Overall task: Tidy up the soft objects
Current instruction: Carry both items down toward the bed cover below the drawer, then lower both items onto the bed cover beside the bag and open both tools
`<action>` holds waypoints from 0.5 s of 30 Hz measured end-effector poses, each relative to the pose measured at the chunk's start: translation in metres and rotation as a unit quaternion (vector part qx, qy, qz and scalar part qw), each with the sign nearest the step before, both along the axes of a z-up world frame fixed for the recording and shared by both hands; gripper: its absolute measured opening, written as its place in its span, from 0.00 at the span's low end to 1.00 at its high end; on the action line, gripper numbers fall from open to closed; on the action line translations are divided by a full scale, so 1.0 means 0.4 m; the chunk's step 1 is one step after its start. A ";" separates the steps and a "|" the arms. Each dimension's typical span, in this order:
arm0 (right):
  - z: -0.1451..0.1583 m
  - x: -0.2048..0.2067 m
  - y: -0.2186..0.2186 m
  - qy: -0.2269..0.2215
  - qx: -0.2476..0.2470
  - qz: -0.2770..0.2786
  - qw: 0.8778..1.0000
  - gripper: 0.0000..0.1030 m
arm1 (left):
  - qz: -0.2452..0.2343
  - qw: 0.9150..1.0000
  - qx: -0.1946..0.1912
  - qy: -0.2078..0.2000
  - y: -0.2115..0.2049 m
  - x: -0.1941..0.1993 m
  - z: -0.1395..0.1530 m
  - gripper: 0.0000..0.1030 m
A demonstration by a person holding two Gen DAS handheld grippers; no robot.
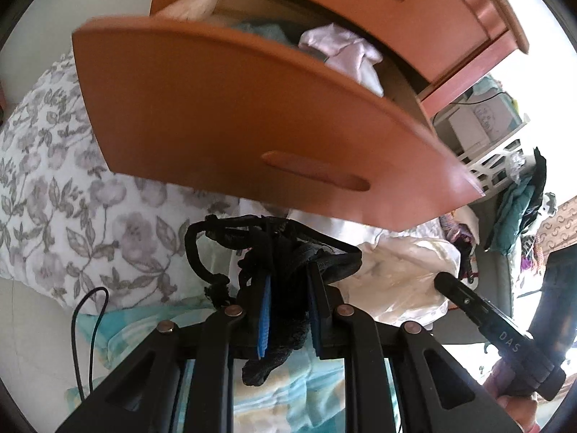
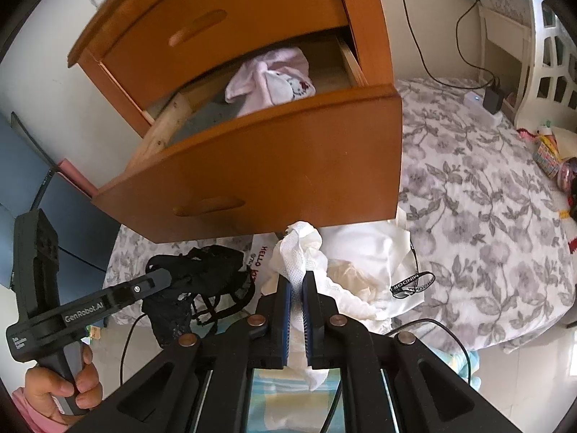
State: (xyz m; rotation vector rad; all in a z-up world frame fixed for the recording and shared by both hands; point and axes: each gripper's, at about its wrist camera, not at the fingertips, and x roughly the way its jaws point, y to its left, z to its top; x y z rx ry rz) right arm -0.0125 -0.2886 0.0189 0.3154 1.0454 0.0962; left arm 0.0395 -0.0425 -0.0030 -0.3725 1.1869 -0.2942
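Observation:
My left gripper (image 1: 286,270) is shut on a bunched black lace garment (image 1: 267,249), whose straps loop out to the left; the same garment (image 2: 194,281) shows in the right wrist view, hanging from that gripper (image 2: 173,276). My right gripper (image 2: 296,281) is shut on a white mesh cloth (image 2: 299,249) that sticks up above the pads. Both hang just below the front of an open wooden drawer (image 1: 230,108) (image 2: 274,166). Inside it lies a pale pink garment (image 1: 342,54) (image 2: 270,83) with a cartoon print, beside something teal (image 1: 263,32).
A floral bedspread (image 2: 487,198) covers the bed under and right of the drawer. White clothes (image 2: 360,249) and a lanyard (image 2: 414,285) are piled below the drawer. A white lattice basket (image 1: 497,166) and hanging clothes (image 1: 515,213) stand at the right. Cables (image 2: 432,54) run along the wall.

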 end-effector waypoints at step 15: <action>-0.056 0.027 -0.002 0.038 -0.014 -0.006 0.999 0.08 | 0.008 0.999 0.017 0.041 0.010 0.020 -0.074 0.32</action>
